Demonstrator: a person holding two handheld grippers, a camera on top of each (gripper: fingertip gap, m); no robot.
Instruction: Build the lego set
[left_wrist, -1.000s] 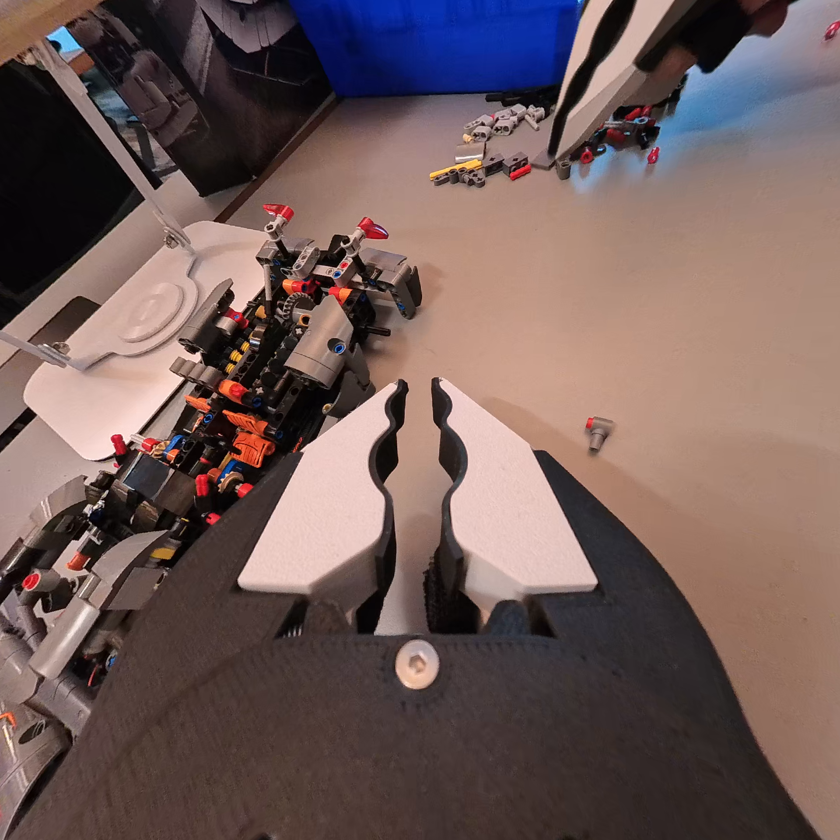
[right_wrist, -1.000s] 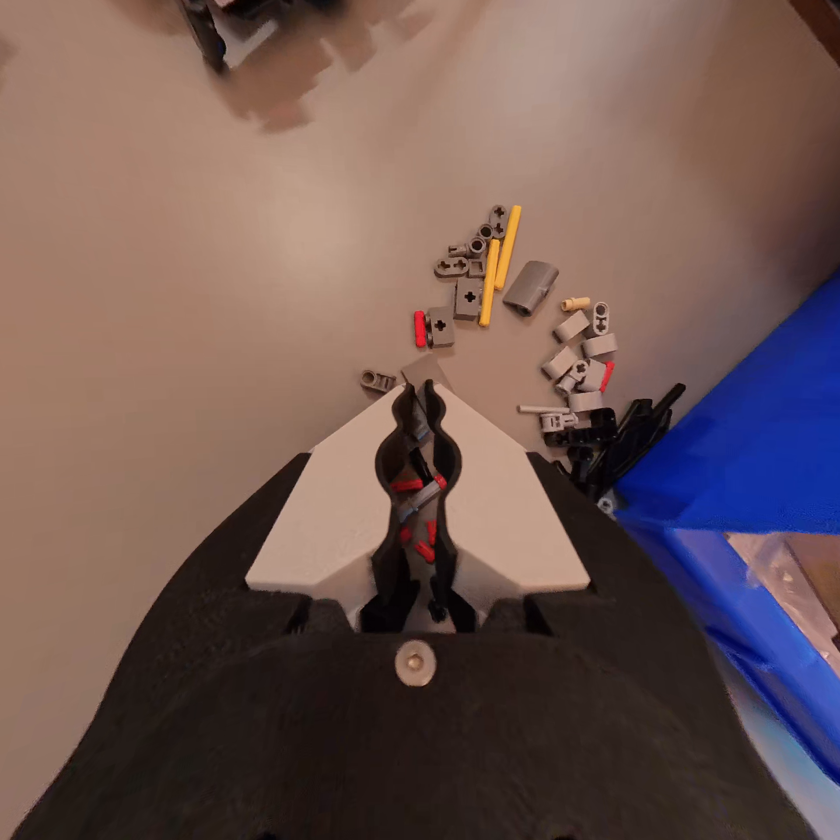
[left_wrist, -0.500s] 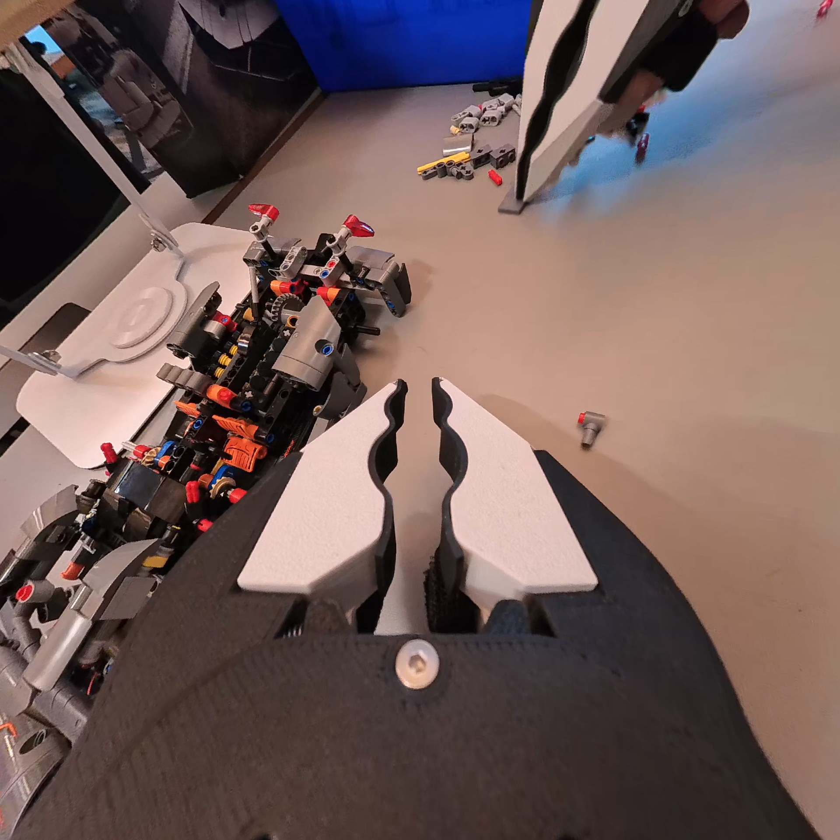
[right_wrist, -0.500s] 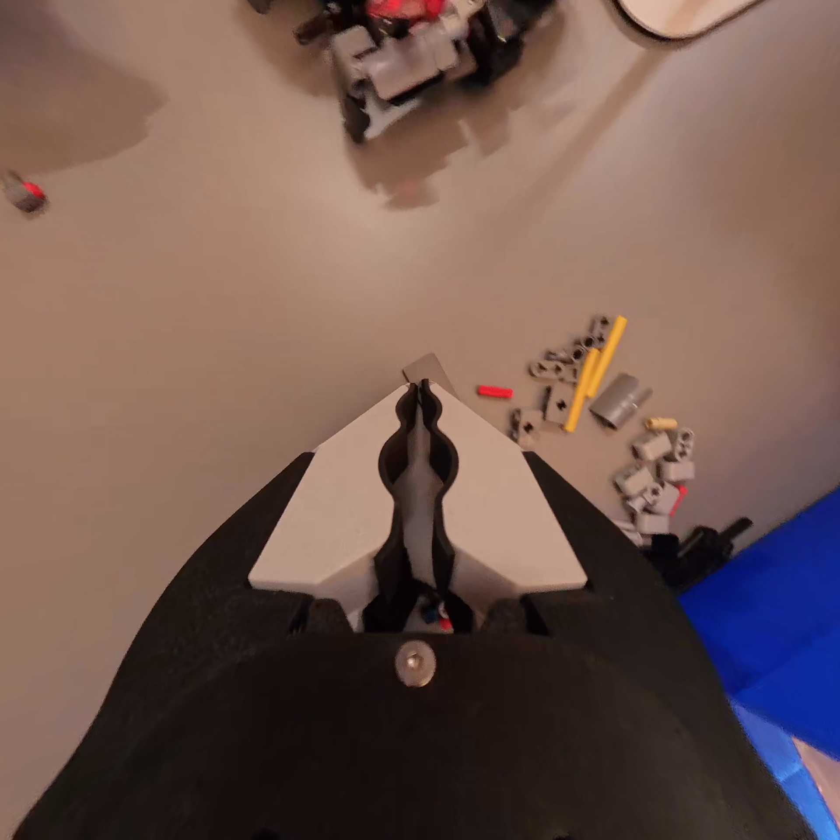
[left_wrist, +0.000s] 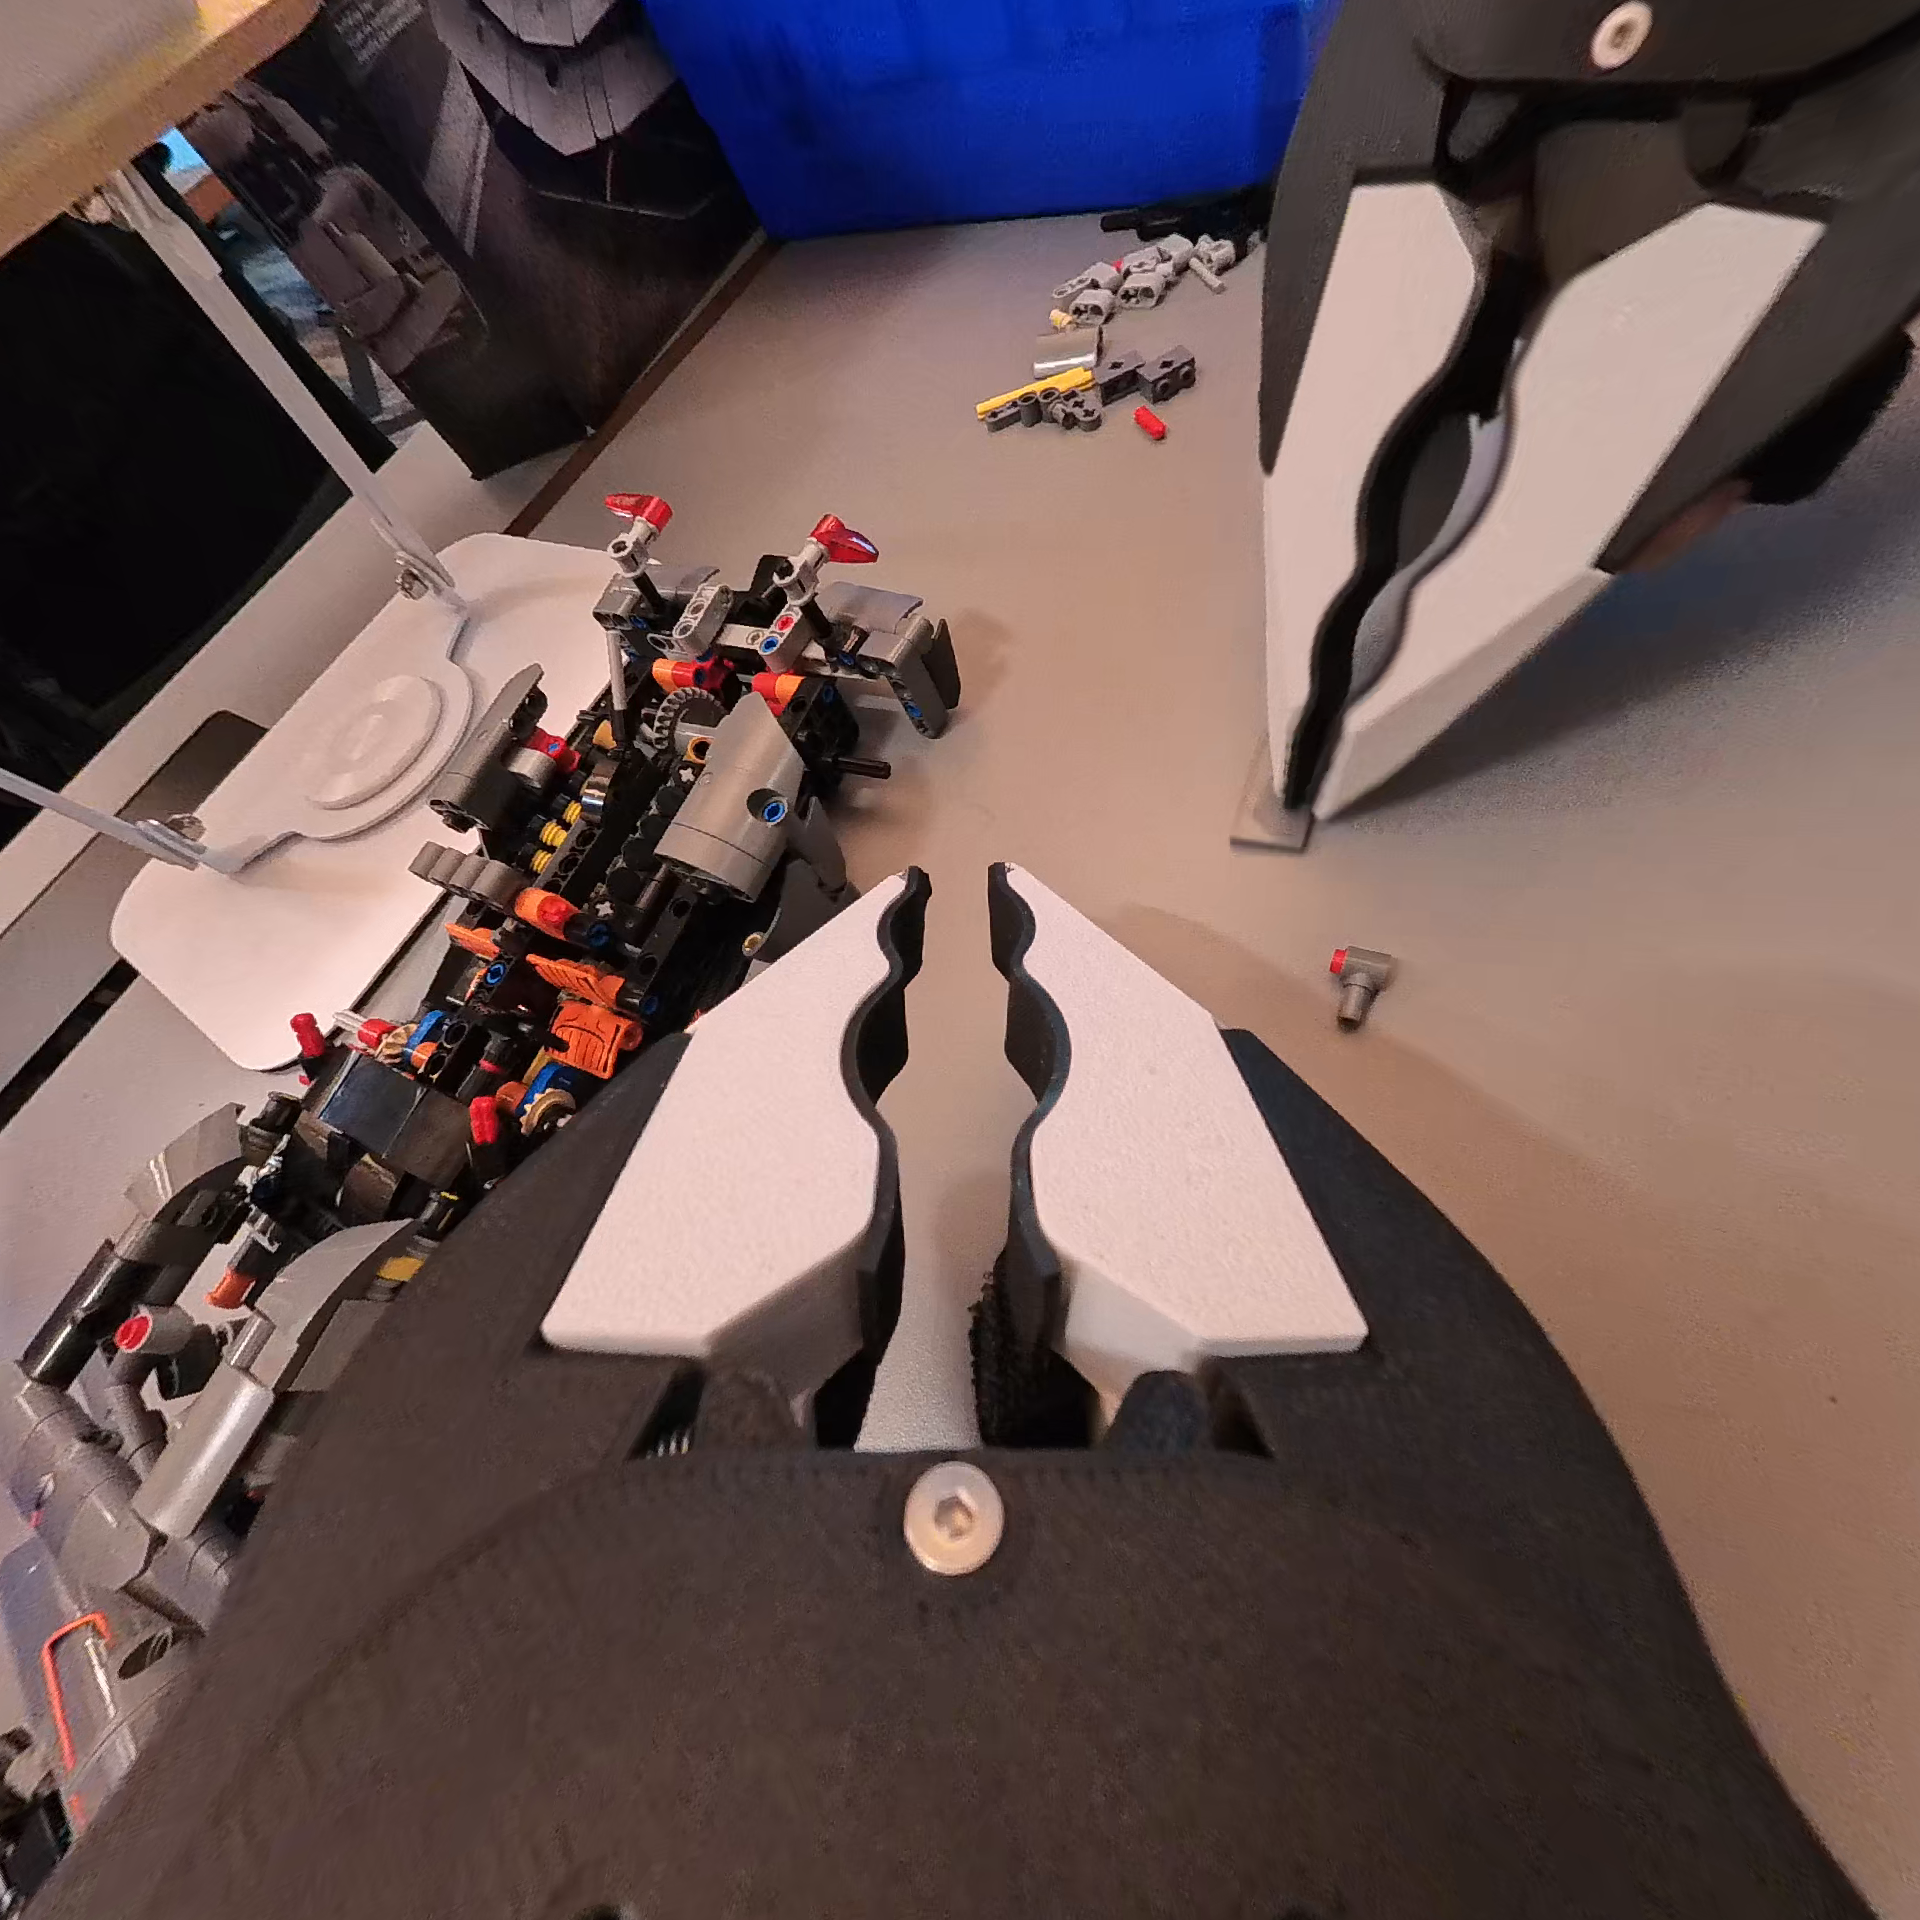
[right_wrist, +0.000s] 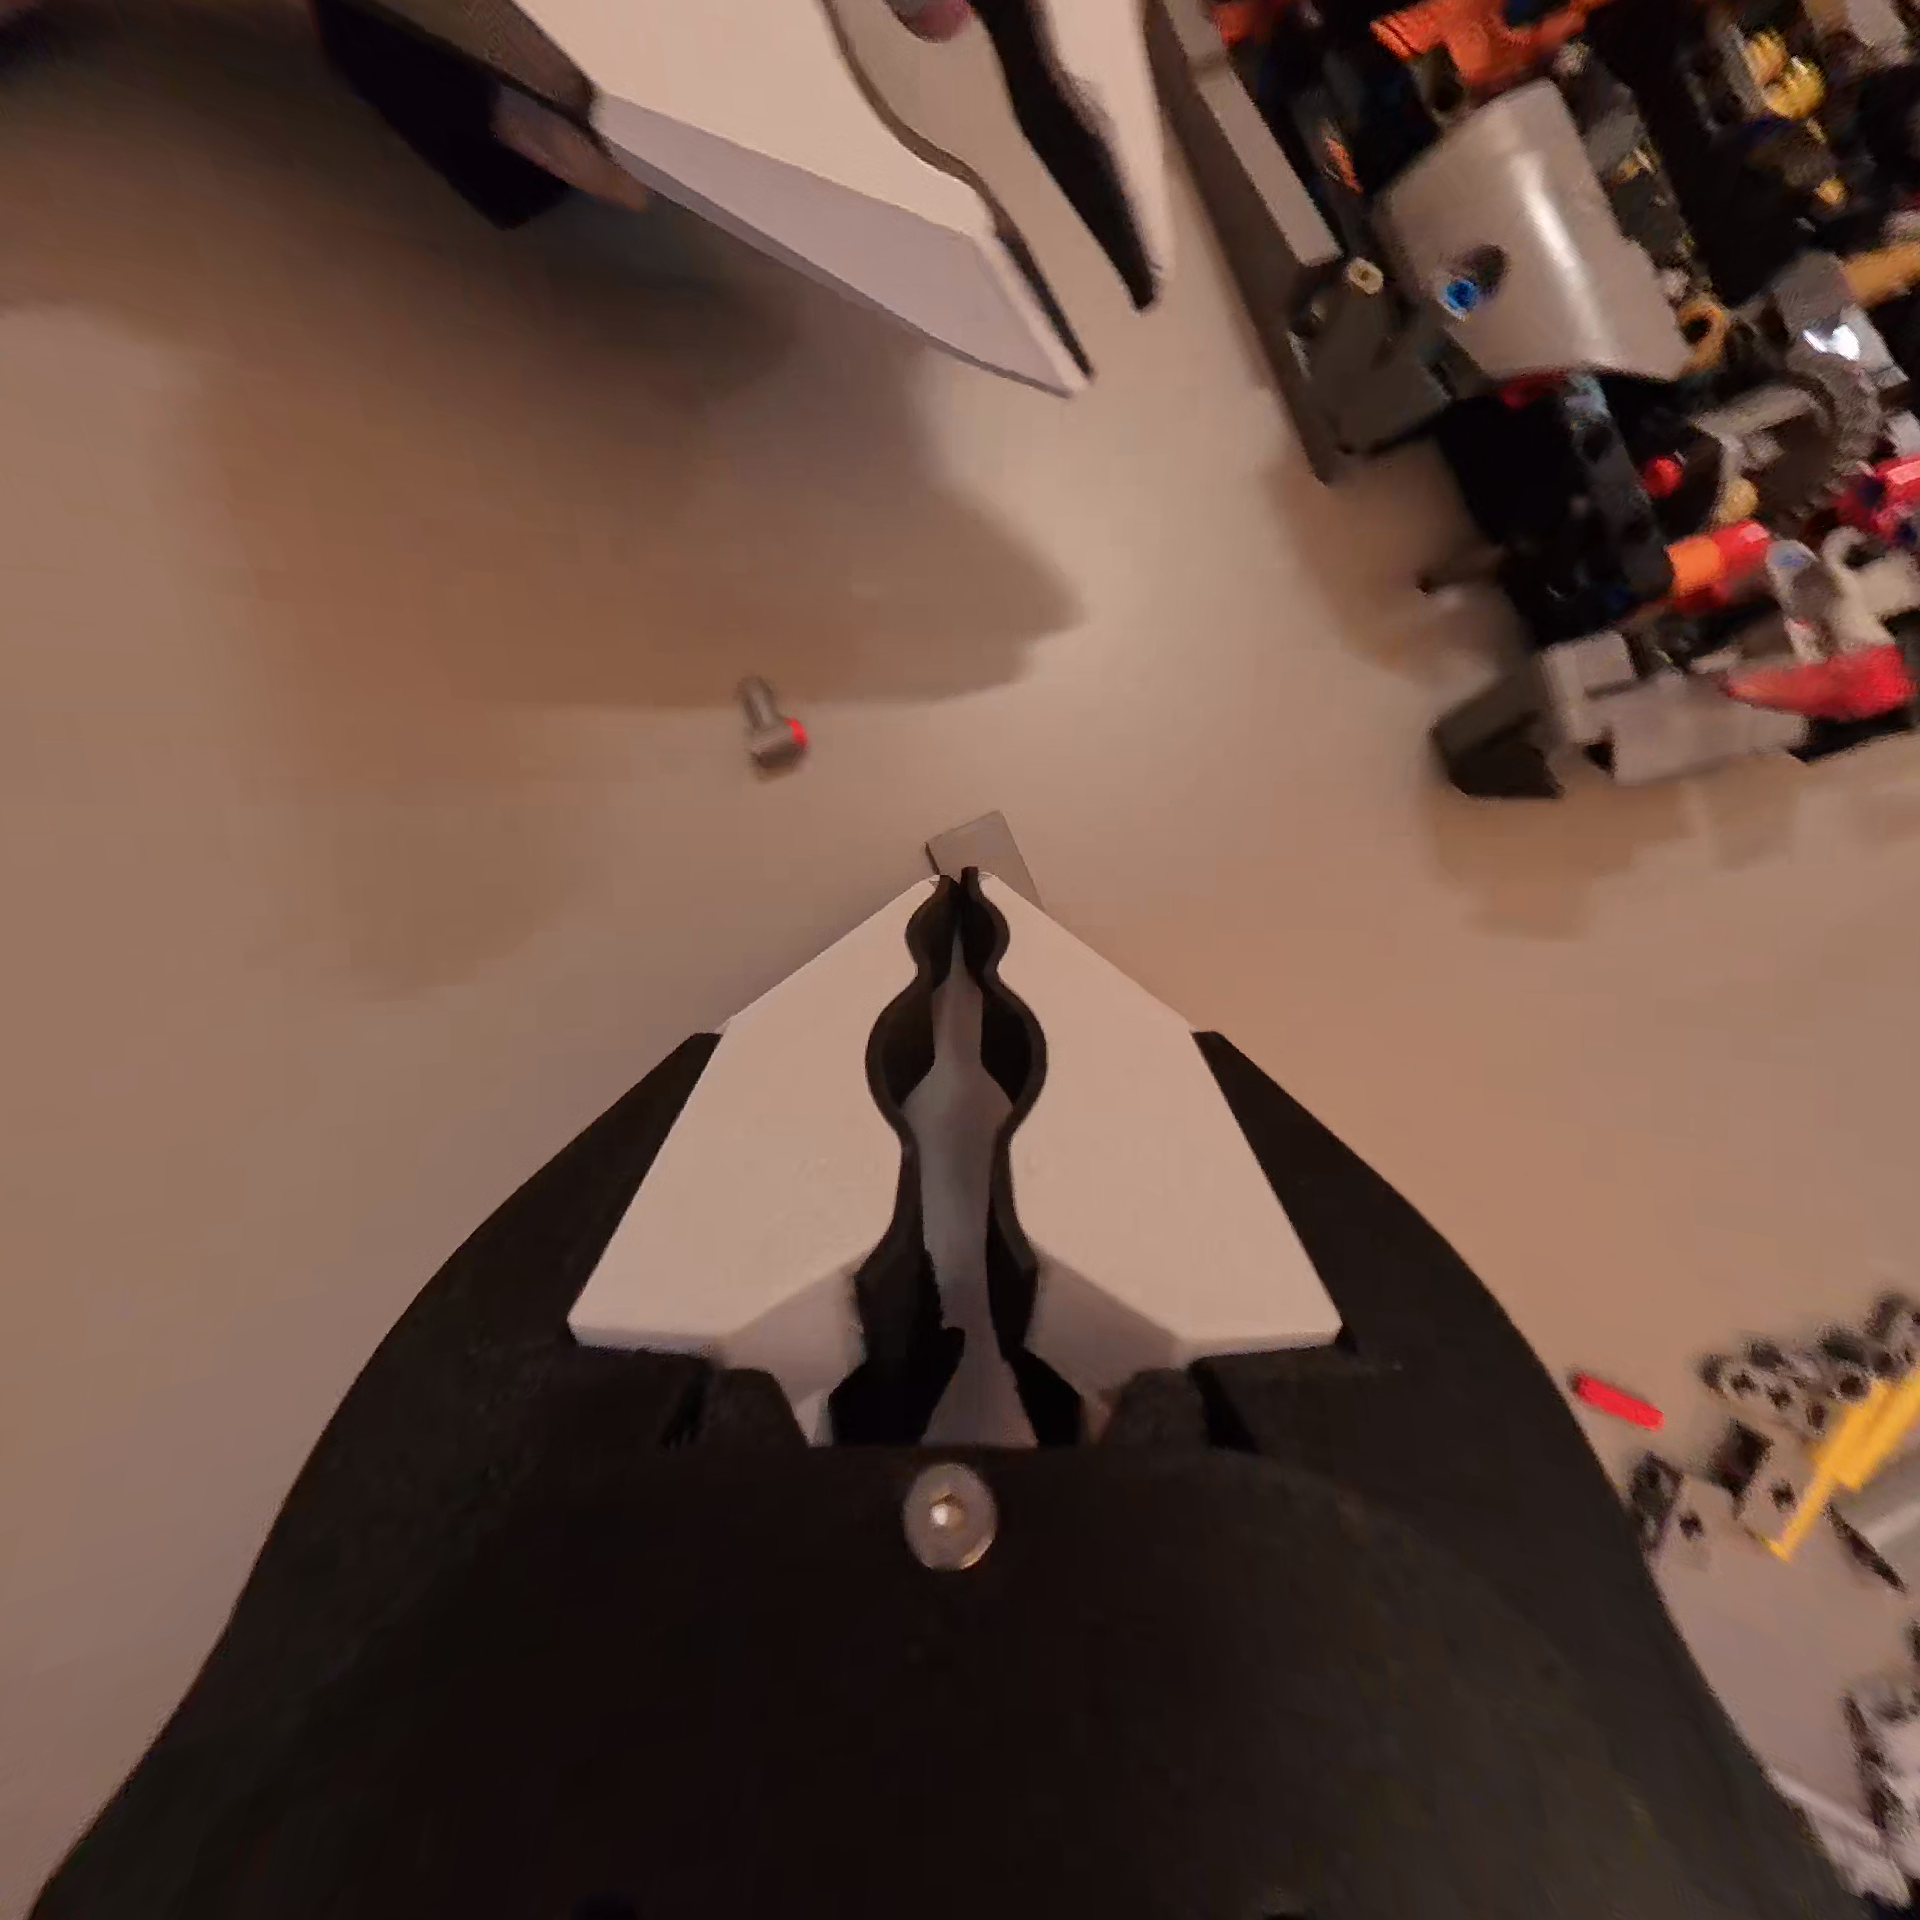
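— What was the right gripper (right_wrist: 961, 878) doing?

— Its jaws were pinched tight on a small flat grey plate (right_wrist: 982, 844), which stuck out past the tips. In the left wrist view that plate (left_wrist: 1270, 828) sat at the very end of the gripper, at or just above the tabletop (left_wrist: 1558, 1039); contact could not be judged.

— And the left gripper (left_wrist: 958, 883)?

— Parted and empty, just beside the half-built lego car (left_wrist: 623, 883) along the tabletop's left edge.

— What lay further out?

— A small grey connector with a red end (left_wrist: 1359, 977) lay alone between the two grippers. A scatter of loose pieces (left_wrist: 1101, 364) lay toward the far edge, near a blue bin (left_wrist: 987, 104). A white stand base (left_wrist: 312, 790) sat just left of the car.
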